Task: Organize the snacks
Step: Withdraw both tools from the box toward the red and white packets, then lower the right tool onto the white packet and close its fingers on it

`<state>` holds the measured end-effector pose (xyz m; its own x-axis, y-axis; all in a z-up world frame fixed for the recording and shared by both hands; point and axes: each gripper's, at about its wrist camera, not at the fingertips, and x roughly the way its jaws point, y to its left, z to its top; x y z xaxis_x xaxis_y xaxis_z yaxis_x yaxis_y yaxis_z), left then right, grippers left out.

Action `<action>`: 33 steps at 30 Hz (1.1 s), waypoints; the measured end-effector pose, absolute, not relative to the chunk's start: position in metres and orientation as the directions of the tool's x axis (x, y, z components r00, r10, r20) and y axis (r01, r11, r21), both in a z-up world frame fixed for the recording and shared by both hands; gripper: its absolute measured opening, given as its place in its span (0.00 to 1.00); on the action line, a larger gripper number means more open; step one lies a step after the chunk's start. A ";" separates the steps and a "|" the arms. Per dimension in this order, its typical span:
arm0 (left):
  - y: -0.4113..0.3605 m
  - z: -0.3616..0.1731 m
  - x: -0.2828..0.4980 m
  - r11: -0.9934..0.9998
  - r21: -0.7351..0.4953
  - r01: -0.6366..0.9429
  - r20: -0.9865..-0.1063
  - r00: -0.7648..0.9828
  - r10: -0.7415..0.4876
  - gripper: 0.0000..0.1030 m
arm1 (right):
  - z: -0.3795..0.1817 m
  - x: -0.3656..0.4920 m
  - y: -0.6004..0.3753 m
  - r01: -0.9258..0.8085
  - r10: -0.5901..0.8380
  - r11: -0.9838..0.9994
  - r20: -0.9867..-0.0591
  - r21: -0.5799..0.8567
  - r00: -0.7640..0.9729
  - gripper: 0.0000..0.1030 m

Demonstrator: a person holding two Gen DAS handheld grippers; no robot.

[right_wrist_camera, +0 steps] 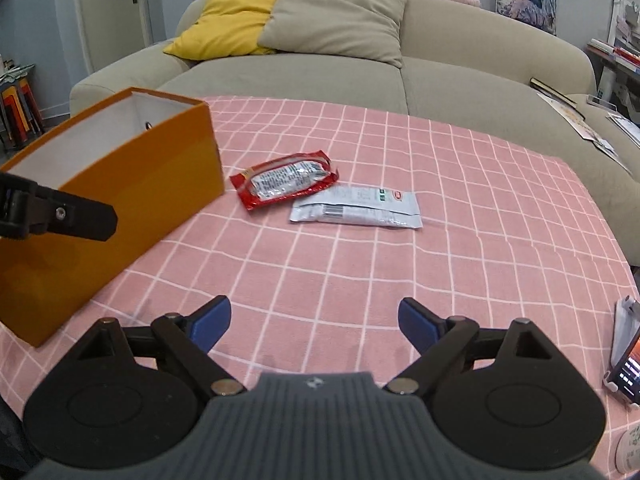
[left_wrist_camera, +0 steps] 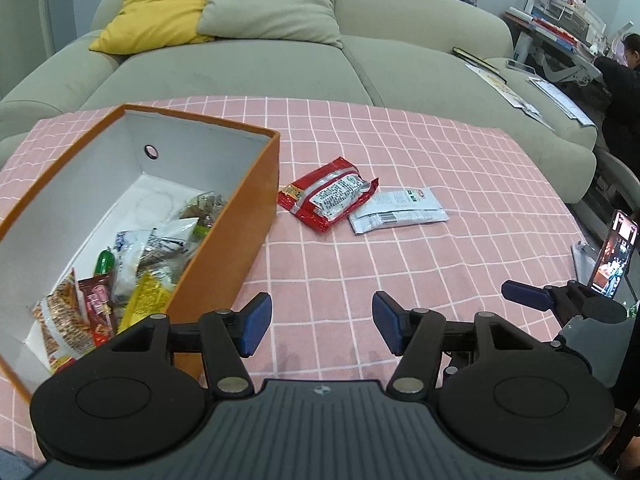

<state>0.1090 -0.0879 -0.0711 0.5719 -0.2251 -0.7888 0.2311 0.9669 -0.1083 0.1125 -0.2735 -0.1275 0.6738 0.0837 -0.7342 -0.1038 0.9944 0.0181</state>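
Only from left wrist: snack packets heaped inside orange box (left_wrist_camera: 224,240). Left gripper (left_wrist_camera: 322,322) and right gripper (right_wrist_camera: 314,326) agape, empty, above bare pink checked tablecloth (right_wrist_camera: 360,280); red packet (right_wrist_camera: 286,180) overlapping white packet (right_wrist_camera: 360,208) beyond.

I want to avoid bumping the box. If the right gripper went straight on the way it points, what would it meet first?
Probably bare pink tablecloth: the open, empty right gripper points there, short of the white packet, right of the orange box.
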 end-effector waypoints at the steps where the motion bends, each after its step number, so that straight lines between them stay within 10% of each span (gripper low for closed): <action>1: -0.090 -0.073 0.112 0.966 -0.105 0.234 -0.791 0.569 -0.224 0.66 | -0.129 0.115 -0.275 -0.106 0.084 0.994 -0.736 0.017 0.672 0.86; 33: -0.154 -0.157 0.241 0.971 0.052 0.234 -0.817 0.568 -0.094 0.62 | -0.190 0.269 -0.339 -0.283 0.154 0.959 -0.785 -0.029 0.600 0.81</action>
